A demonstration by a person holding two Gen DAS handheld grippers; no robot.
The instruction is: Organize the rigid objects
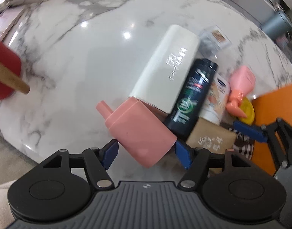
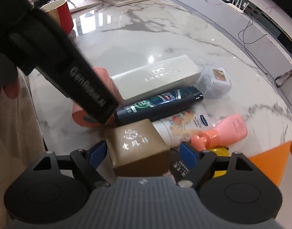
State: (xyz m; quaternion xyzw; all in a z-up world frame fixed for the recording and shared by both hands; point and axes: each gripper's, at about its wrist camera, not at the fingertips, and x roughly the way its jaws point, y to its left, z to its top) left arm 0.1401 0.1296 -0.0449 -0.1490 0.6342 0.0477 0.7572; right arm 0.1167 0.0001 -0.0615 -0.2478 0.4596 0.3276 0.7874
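Here the left gripper (image 1: pixel 146 152) straddles the pink squat plastic bottle (image 1: pixel 140 133) with its jaws apart, near the white marble table's (image 1: pixel 79 61) close edge. The right gripper (image 2: pixel 142 152) likewise brackets the brown square gift box (image 2: pixel 138 150) without pressing it. Closing either could, I judge, nudge the crowded dark shampoo bottle (image 2: pixel 159 103) touching both.

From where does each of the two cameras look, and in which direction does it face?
Left wrist: sits on the left gripper, looking steeply down at the pink bottle between its blue fingers; the right gripper's finger shows at right.
Right wrist: sits on the right gripper, looking down at the brown box; the left gripper's black body crosses at upper left.
Shared: white box, dark bottle, marble table.
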